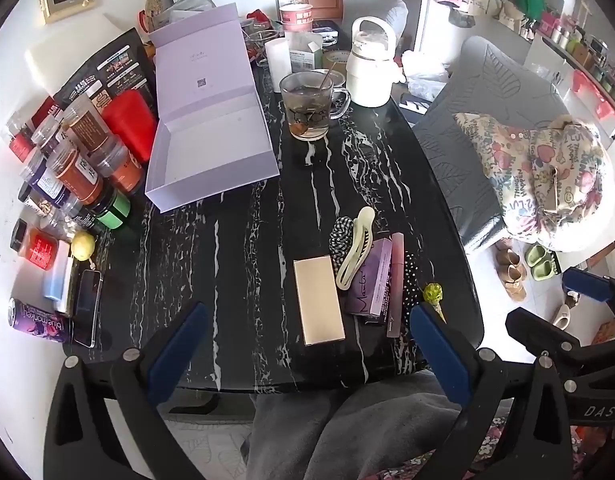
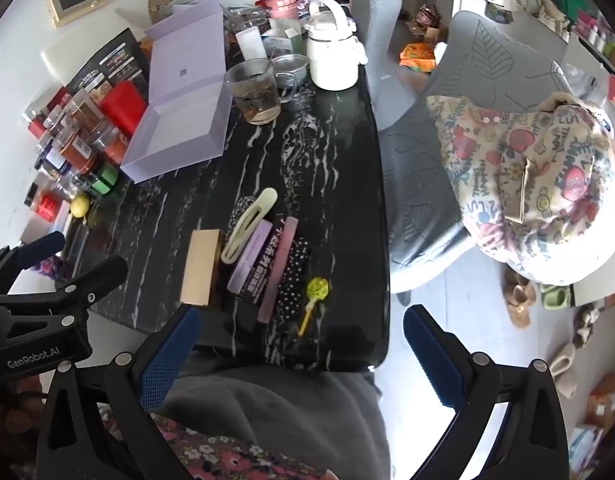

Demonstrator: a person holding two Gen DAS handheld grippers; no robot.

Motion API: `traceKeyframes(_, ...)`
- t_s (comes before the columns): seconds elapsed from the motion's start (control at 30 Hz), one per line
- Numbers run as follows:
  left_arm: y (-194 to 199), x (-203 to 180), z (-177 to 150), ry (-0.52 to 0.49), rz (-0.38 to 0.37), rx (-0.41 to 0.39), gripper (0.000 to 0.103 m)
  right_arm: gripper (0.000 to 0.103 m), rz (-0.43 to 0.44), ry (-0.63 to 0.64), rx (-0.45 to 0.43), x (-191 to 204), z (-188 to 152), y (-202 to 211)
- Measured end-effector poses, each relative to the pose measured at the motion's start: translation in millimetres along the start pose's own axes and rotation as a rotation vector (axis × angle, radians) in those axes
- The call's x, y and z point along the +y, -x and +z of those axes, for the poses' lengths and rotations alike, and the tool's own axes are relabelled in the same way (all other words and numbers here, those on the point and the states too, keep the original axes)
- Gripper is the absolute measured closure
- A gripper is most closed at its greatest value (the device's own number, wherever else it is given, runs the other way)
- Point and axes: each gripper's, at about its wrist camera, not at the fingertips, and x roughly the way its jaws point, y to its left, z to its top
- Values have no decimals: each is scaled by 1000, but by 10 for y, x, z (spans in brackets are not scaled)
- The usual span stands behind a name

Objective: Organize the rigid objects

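Note:
An open, empty lilac box point(image 1: 211, 148) point(image 2: 179, 136) lies on the black marble table. Near the front edge lie a gold flat case point(image 1: 318, 300) point(image 2: 201, 266), a cream hair claw point(image 1: 354, 254) point(image 2: 249, 226), a purple carton point(image 1: 371, 284) point(image 2: 249, 262), a pink tube point(image 1: 395, 280) point(image 2: 279, 268), a dotted black pouch point(image 2: 293, 280) and a green lollipop point(image 1: 433, 296) point(image 2: 316, 294). My left gripper point(image 1: 307, 344) is open and empty above the front edge. My right gripper point(image 2: 299, 344) is open and empty, right of the left one.
Jars, cans and a red box point(image 1: 127, 126) crowd the table's left side. A phone point(image 1: 85, 308) lies front left. A glass mug point(image 1: 307, 106) and a white kettle point(image 1: 369, 64) stand behind. A grey chair with a printed bag point(image 2: 527, 184) stands to the right.

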Motion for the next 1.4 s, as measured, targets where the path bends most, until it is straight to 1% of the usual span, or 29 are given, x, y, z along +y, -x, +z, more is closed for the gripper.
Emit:
traceKeyframes(0.4, -7, 11, -6, 4, 8, 3, 0, 0, -1, 1, 4, 1, -6, -6)
traceKeyframes(1.4, -114, 11, -5, 17, 14, 50, 0, 0, -5, 12, 40, -24, 24, -94)
